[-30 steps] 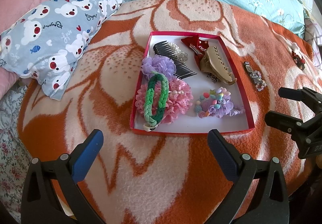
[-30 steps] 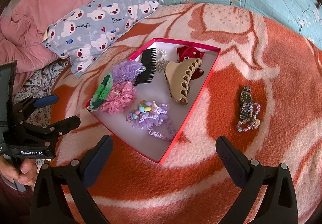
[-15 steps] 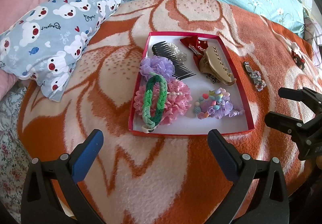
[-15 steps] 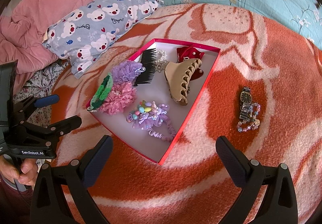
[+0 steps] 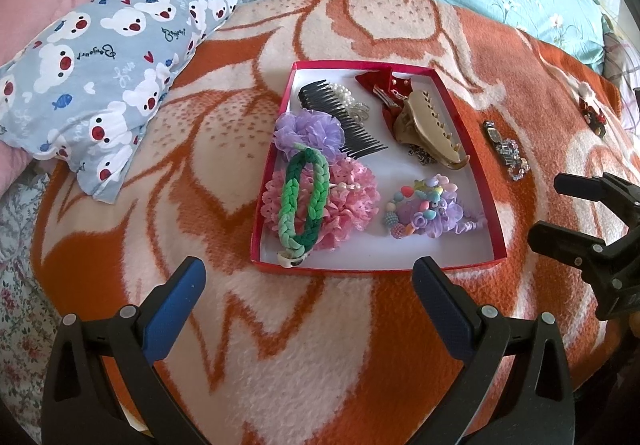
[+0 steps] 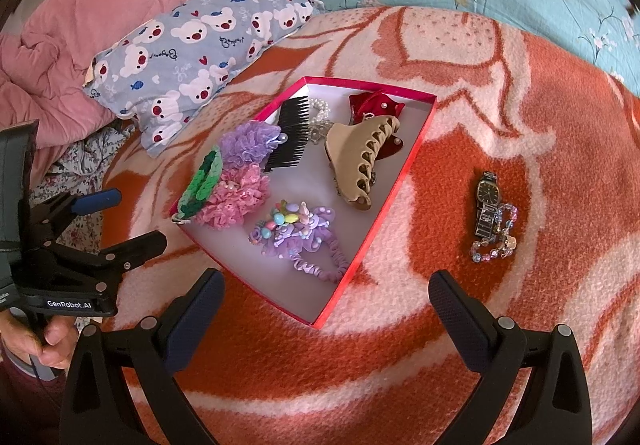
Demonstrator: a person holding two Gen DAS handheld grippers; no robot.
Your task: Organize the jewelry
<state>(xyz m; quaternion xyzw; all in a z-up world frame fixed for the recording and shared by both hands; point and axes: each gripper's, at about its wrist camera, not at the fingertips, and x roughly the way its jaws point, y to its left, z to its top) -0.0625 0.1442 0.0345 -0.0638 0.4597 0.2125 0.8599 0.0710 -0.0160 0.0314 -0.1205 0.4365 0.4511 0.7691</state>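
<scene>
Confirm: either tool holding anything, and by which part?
Nothing held. The left tool and right tool are both open and empty above the blanket, short of the box.

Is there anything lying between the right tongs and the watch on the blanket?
Nothing visible. The right tongs are open above bare blanket, and the watch with the bead bracelet across its band lies ahead and to the right. The red box sits off to the left of that path.

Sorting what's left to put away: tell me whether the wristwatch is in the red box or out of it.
Out. The wristwatch lies on the orange blanket beside the red box, clear of its rim, touching a beaded bracelet. Neither claw holds it.
</scene>
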